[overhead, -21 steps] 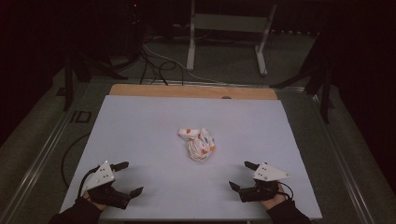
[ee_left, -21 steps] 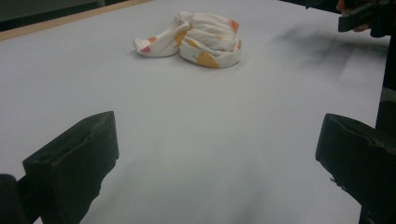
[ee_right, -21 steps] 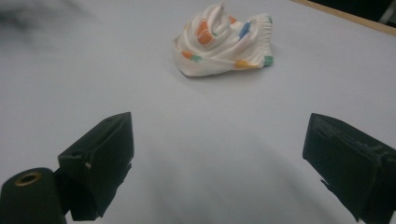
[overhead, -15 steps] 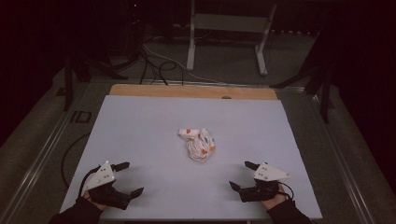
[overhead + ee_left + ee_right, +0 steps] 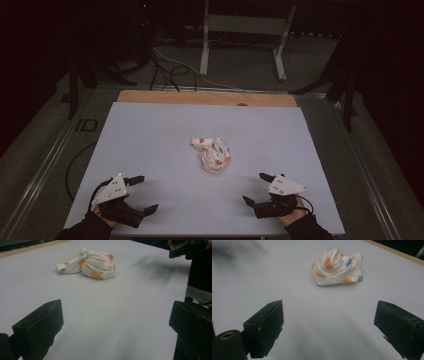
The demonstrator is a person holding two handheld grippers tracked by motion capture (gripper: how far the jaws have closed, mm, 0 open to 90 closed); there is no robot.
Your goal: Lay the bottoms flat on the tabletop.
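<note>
A: Crumpled cloth [image 5: 212,154], one item: white fabric with orange, blue and green spots, bunched into a low heap on the white table sheet [image 5: 150,135]. Location?

B: Ahead of both tools and between them, well apart from each. From the left gripper [image 5: 142,195] it lies forward and toward the right gripper's side; from the right gripper [image 5: 257,189] it lies forward and toward the left gripper's side. Nothing touches it.

A: Left gripper, condition?

B: Jaws spread wide, nothing between them but bare sheet. In the left gripper view the cloth [image 5: 87,264] sits far beyond the jaw tips, up and left of centre. The tool is held low over the near edge of the sheet, grey three-cornered plate on top.

A: Right gripper, condition?

B: Jaws likewise spread wide and holding nothing. In the right gripper view the cloth [image 5: 337,266] lies beyond the tips, a little right of the midline between them. Held low near the sheet's near edge, grey plate on top, cable trailing back at the hand.

A: Other entries?

B: Wooden table edge [image 5: 205,97] past the far side of the sheet, beyond the cloth from both tools. White metal stand [image 5: 245,35] on the floor farther off, with loose cables [image 5: 165,65] beside it.
</note>
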